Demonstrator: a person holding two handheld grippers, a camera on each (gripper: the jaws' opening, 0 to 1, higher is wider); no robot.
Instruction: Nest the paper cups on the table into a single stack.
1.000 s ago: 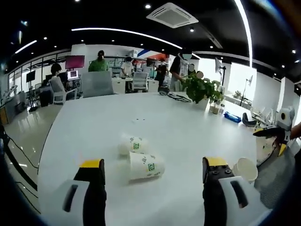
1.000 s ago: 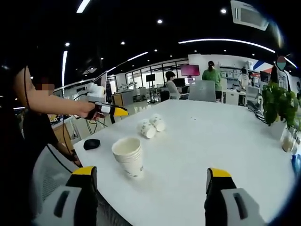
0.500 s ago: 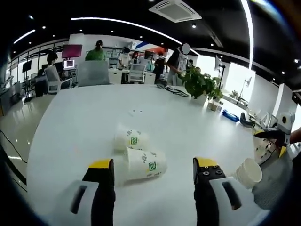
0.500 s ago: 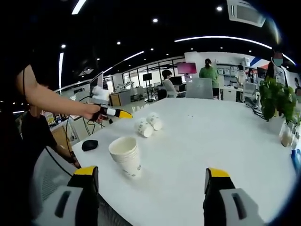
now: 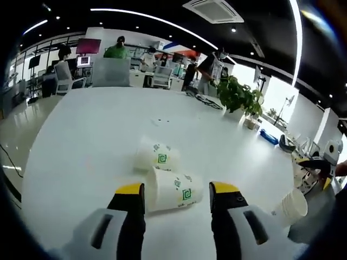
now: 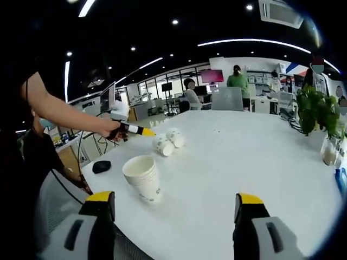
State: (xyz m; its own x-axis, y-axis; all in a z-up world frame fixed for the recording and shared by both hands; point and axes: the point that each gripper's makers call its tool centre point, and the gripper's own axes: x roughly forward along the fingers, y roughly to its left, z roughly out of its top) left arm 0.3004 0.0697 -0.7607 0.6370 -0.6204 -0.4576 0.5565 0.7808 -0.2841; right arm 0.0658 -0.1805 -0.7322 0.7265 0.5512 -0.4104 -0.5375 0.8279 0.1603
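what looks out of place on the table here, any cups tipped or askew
Two paper cups lie tipped on their sides on the white table: the nearer cup between the jaws of the left gripper, the farther cup just behind it. The cup stack stands upright near the table edge. Nothing looks spilled or crushed.

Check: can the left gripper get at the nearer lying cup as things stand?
Probably yes. The left gripper is open, its jaws either side of the nearer lying cup on the table. The second lying cup sits just behind it and may get nudged.
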